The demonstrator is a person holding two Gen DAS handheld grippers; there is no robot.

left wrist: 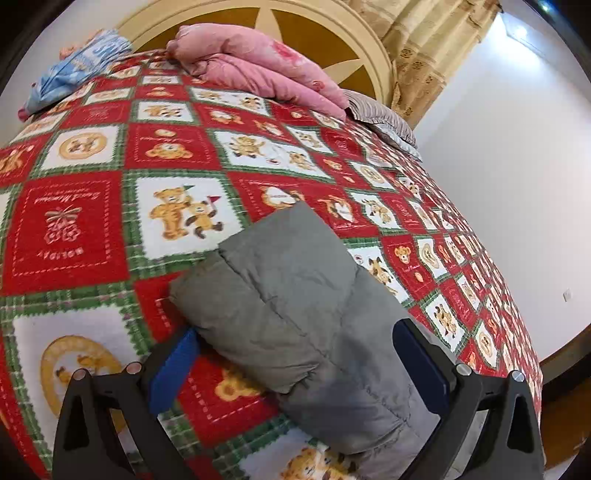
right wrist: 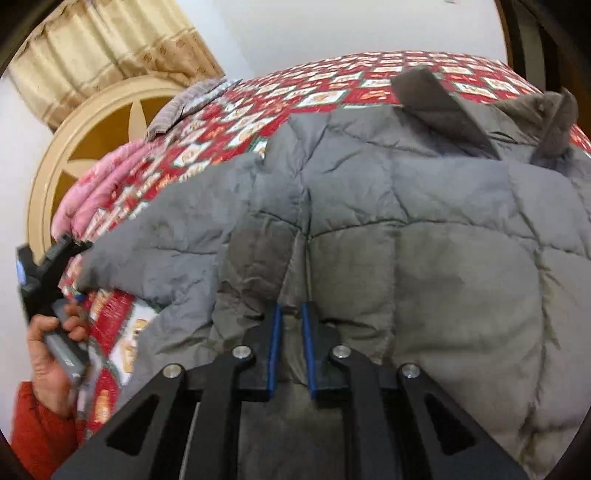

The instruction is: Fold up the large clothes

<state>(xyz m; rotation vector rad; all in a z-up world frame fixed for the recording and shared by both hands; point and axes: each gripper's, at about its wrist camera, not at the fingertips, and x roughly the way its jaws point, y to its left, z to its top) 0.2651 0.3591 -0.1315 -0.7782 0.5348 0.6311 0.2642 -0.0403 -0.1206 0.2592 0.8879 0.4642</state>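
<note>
A grey quilted jacket [right wrist: 424, 240] lies spread on the bed, its collar [right wrist: 443, 103] at the far end. In the right wrist view my right gripper [right wrist: 291, 343] stands nearly closed on a fold of the jacket along its front seam, with fabric pinched between the blue pads. One grey sleeve [left wrist: 288, 295] stretches out over the quilt. My left gripper [left wrist: 295, 347] is open wide astride that sleeve, a blue pad on either side, neither squeezing it. The right wrist view also shows the left gripper [right wrist: 48, 266] at the far left, held by a hand [right wrist: 48, 354] in a red cuff.
A red, white and green bear-patterned quilt [left wrist: 110, 221] covers the bed. A folded pink duvet [left wrist: 258, 62], a blue cloth [left wrist: 74, 70] and a striped pillow [left wrist: 384, 118] lie by the round headboard [left wrist: 314, 33]. A beige curtain [left wrist: 424, 37] and a white wall flank the bed's right edge.
</note>
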